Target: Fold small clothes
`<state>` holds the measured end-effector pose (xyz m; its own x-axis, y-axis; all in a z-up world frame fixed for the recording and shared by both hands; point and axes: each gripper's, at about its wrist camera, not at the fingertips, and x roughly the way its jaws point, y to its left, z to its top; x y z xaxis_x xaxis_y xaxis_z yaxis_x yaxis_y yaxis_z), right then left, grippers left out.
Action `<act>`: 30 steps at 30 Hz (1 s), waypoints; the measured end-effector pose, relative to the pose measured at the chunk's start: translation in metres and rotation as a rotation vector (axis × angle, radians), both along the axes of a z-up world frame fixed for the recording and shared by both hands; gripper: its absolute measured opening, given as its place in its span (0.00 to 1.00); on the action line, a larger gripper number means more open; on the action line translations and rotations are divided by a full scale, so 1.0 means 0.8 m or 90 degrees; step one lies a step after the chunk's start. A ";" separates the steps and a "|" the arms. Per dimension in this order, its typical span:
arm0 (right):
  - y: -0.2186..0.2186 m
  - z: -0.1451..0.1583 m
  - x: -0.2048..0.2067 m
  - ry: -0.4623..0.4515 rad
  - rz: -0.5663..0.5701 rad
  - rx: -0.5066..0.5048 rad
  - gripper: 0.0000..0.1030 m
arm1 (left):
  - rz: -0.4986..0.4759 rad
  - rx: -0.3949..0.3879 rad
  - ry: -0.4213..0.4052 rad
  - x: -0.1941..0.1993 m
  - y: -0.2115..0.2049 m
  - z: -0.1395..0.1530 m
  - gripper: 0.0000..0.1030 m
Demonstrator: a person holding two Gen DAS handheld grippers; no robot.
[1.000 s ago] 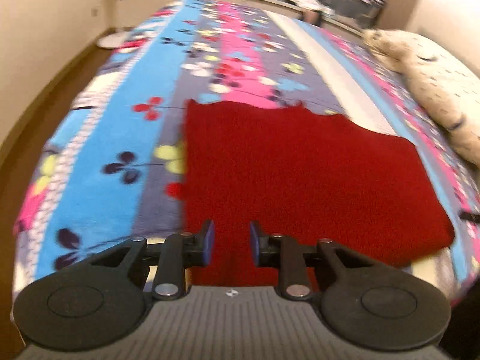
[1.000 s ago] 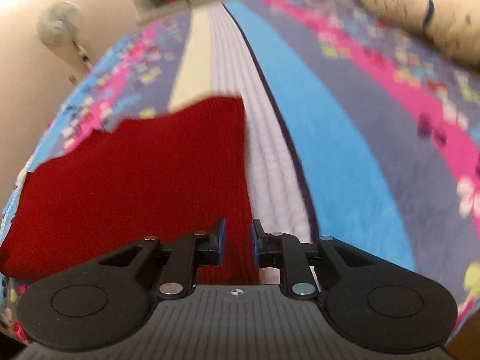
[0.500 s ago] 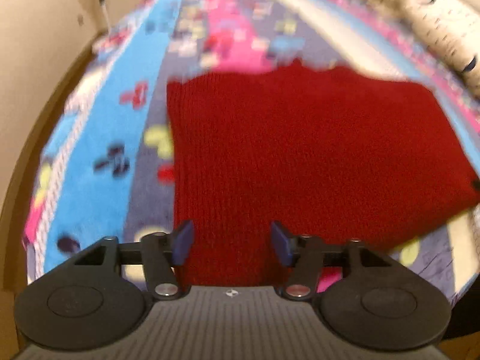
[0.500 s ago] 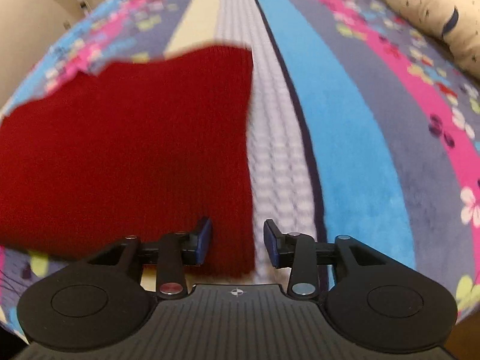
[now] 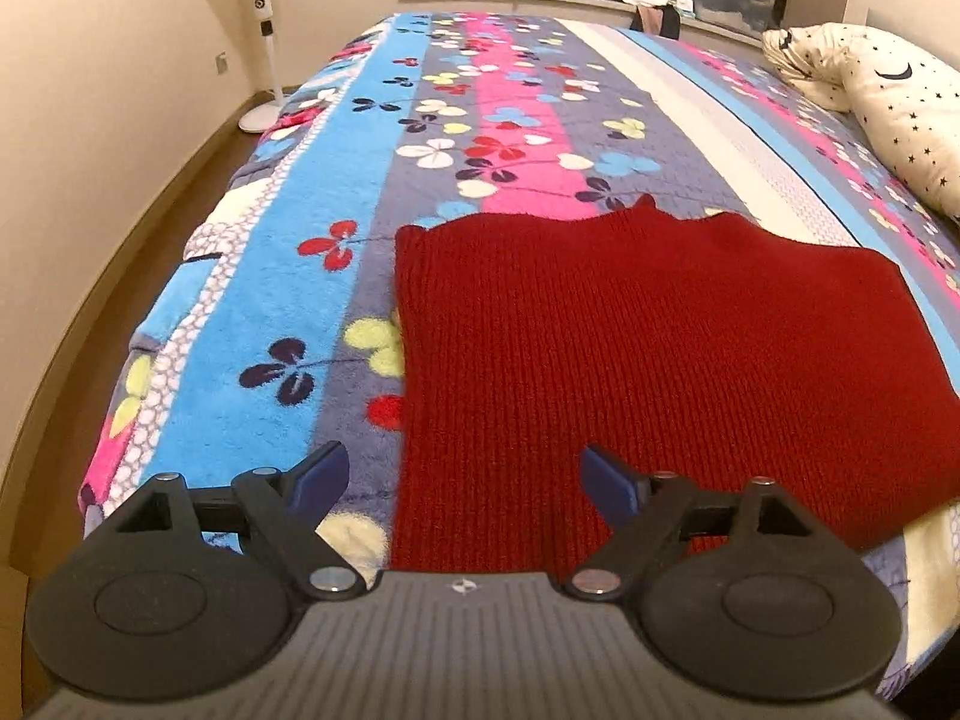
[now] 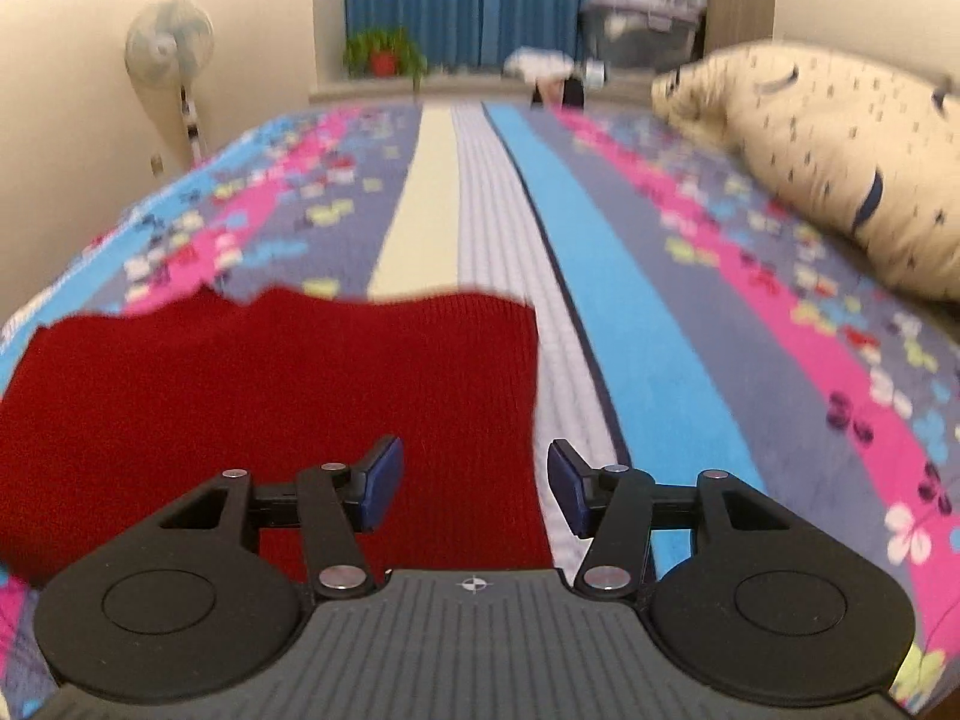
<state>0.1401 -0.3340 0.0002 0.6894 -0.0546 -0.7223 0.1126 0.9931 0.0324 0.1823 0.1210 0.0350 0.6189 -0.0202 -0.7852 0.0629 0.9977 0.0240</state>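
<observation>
Releasing: left claw [image 5: 462, 483] and right claw [image 6: 474, 495] both opening, holding nothing, over red knit garment [image 5: 660, 360] lying flat on bed [image 5: 288, 276]. We judge it soft, light, floppy; pinch near-edge corners.

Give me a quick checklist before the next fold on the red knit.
1. Left gripper free of cloth: ok, jaws opening, pads clear of the knit.
2. Right gripper free of cloth: ok, jaws opening, the knit's right edge lies between them untouched.
3. Knit flat on the blanket: ok, no big wrinkles.
4. Far edge even: not ok, a small peak sticks up.
5. Room beyond the knit: ok, pillow lies well off.
6. Near edge aligned: cannot tell, hidden under the grippers.
</observation>
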 end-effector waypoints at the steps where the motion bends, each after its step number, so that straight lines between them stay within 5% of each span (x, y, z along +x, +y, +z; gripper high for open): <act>1: 0.005 0.002 0.000 -0.008 0.002 -0.003 0.55 | 0.001 0.001 -0.003 0.001 0.003 -0.001 0.87; 11: 0.083 0.002 -0.004 -0.037 0.080 -0.014 0.56 | 0.024 0.001 -0.025 -0.002 0.015 0.006 0.87; 17: 0.156 0.008 -0.016 -0.044 0.160 -0.036 0.56 | 0.083 -0.009 -0.094 0.004 0.053 0.029 0.87; 30: 0.392 0.022 -0.057 -0.081 0.473 -0.071 0.56 | 0.213 -0.101 -0.061 0.021 0.119 0.038 0.88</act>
<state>0.0947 -0.0202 0.0182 0.6514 0.3884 -0.6518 -0.5841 0.8050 -0.1041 0.1993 0.2159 0.0657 0.6827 0.0787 -0.7265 -0.2619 0.9545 -0.1427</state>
